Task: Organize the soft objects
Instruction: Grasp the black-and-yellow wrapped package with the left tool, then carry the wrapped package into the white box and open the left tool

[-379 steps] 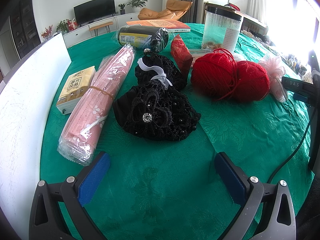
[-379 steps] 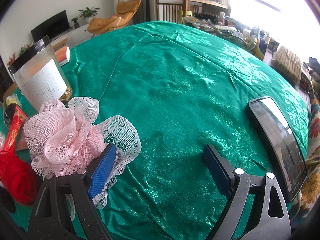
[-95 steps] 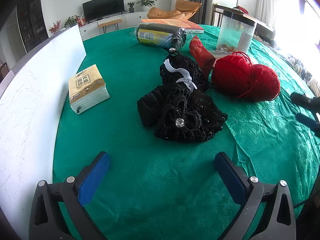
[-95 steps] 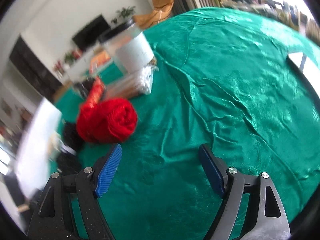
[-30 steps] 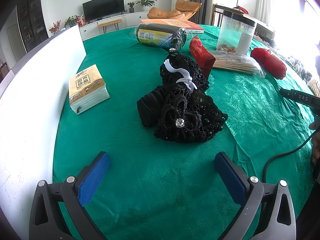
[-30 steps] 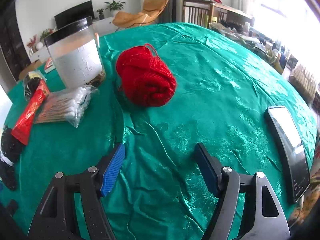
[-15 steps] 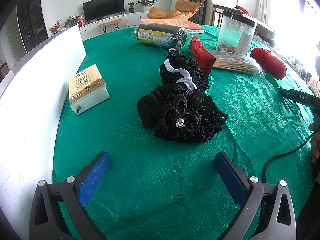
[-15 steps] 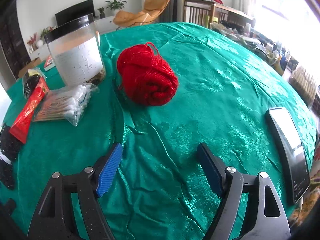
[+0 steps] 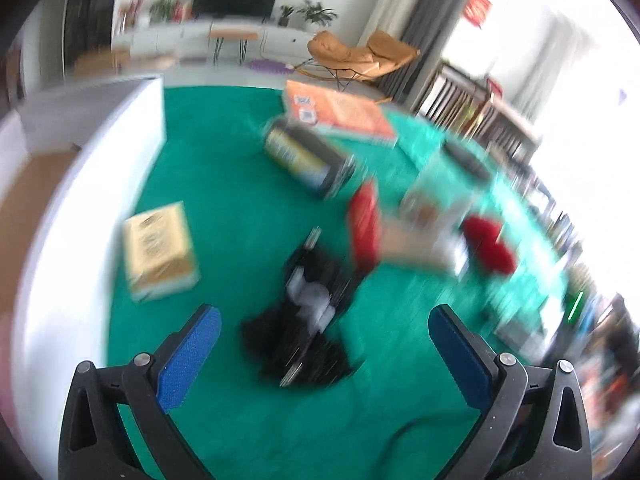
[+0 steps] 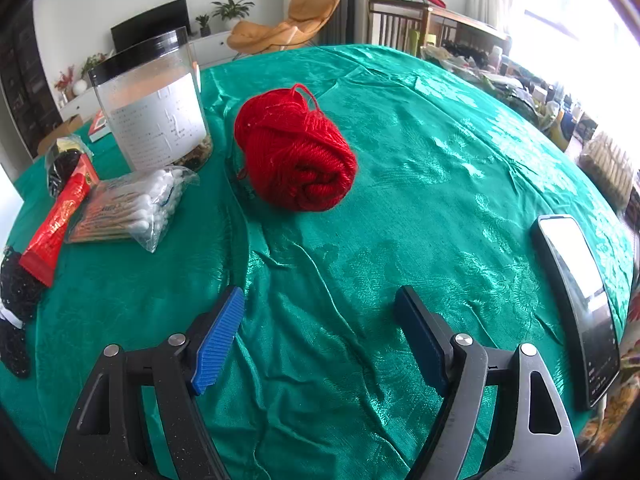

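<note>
A red yarn ball (image 10: 296, 156) lies on the green tablecloth (image 10: 440, 152), a little beyond my right gripper (image 10: 320, 328), which is open with only cloth between its pads. The left wrist view is blurred. In it a black lace bundle with a white ribbon (image 9: 304, 320) lies on the cloth just ahead of my left gripper (image 9: 324, 344), which is open and holds nothing. The red yarn (image 9: 488, 244) shows at the right of that view. A yellow tissue pack (image 9: 158, 246) lies to the left near a white board (image 9: 80, 184).
A clear jar with a black lid (image 10: 154, 108), a bag of cotton swabs (image 10: 132, 208) and a red packet (image 10: 60, 216) sit left of the yarn. A phone (image 10: 576, 292) lies at the right table edge. An orange book (image 9: 340, 114) and a dark wrapped roll (image 9: 308, 158) lie farther back.
My left gripper has risen and rolled, so its view is now blurred and looks down more steeply on the lace bundle. The right gripper's view has hardly changed.
</note>
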The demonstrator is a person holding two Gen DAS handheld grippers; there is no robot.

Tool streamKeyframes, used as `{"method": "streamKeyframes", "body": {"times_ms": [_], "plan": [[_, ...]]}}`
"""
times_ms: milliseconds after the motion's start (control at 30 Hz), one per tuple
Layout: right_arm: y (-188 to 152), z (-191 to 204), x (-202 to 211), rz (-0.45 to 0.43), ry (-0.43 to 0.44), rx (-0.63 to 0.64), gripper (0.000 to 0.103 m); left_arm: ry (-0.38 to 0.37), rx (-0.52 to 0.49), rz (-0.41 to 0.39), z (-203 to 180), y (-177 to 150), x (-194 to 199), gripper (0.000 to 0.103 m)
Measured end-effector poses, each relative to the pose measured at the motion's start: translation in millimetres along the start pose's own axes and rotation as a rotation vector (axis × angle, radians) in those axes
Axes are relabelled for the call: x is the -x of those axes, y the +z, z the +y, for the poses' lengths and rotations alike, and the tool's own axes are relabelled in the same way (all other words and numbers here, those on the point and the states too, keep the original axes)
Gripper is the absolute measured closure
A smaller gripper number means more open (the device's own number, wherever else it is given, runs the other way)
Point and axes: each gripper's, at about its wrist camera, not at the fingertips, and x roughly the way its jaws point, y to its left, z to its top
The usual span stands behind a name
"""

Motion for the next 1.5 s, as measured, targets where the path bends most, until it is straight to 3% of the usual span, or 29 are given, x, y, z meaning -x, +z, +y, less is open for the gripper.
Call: {"method": "streamKeyframes", "body": {"times_ms": [100, 233, 367, 467, 533, 600, 633, 667, 700, 733, 767, 900, 1033, 1167, 1233, 1300, 1500], "plan": [[0.0, -0.1, 0.1, 0.000, 0.001, 0.000, 0.023, -0.067, 0.114, 0.124, 1.9, 60.9, -46.2, 0.000], [0.1, 0.0, 0.2, 0.000, 0.001, 0.000, 0.023, 0.052, 0.166, 0.174, 6.6, 122.4, -105.1, 0.000], [1.1, -1.6, 3.7, 0.004, 0.018, -0.003, 0.023, 0.161, 0.235, 0.159, 12.4, 146.3, -148.5, 0.000], [9.6, -17.4, 35.0, -0.168, 0.089, -0.086, 0.023, 0.188, 0.279, 0.206, 20.5, 145.4, -177.7, 0.000], [30.5, -21.6, 35.8, -0.200, 0.107, -0.076, 0.022, 0.195, 0.279, 0.247, 23.6, 142.7, -195.2, 0.000], [60.5, -18.4, 13.6, -0.112, 0.131, 0.000, 0.023, 0.208, 0.217, 0.197, 17.5, 145.1, -192.2, 0.006], [74.3, -15.4, -1.2, -0.059, 0.133, 0.038, 0.023, 0.184, 0.191, 0.195, 16.7, 145.6, -192.3, 0.014], [84.8, -12.3, -15.7, -0.014, 0.139, 0.076, 0.023, 0.140, 0.169, 0.189, 15.7, 146.9, -191.2, 0.030], [92.0, -8.2, -32.1, 0.038, 0.157, 0.115, 0.029, 0.148, 0.144, 0.183, 15.4, 148.2, -189.5, 0.033], [95.0, -4.7, -44.9, 0.090, 0.183, 0.145, 0.044, 0.158, 0.123, 0.177, 14.6, 151.8, -188.1, 0.036], [96.2, -2.1, -57.2, 0.141, 0.192, 0.167, 0.056, 0.158, 0.108, 0.171, 14.9, 152.4, -182.9, 0.038], [109.2, -12.2, -46.3, 0.088, 0.175, 0.086, 0.058, 0.078, 0.114, 0.129, 21.5, 155.5, -141.5, 0.039], [129.9, -6.3, 18.3, -0.094, 0.189, 0.023, 0.058, -0.007, 0.061, 0.043, 20.0, 155.7, -66.4, 0.039], [139.1, 35.7, 89.8, -0.183, 0.298, 0.081, 0.058, -0.046, 0.013, -0.045, 39.7, 139.3, 33.8, 0.039], [133.4, 72.5, 122.4, -0.199, 0.383, 0.127, 0.058, -0.019, 0.000, -0.070, 57.4, 126.7, 74.0, 0.039], [122.7, 114.0, 150.0, -0.191, 0.494, 0.164, 0.058, 0.053, -0.003, -0.095, 88.4, 104.0, 122.4, 0.039], [63.1, 250.6, 223.7, -0.088, 0.865, 0.304, 0.057, 0.341, 0.069, -0.101, 189.8, 35.6, 206.8, 0.037]]}}
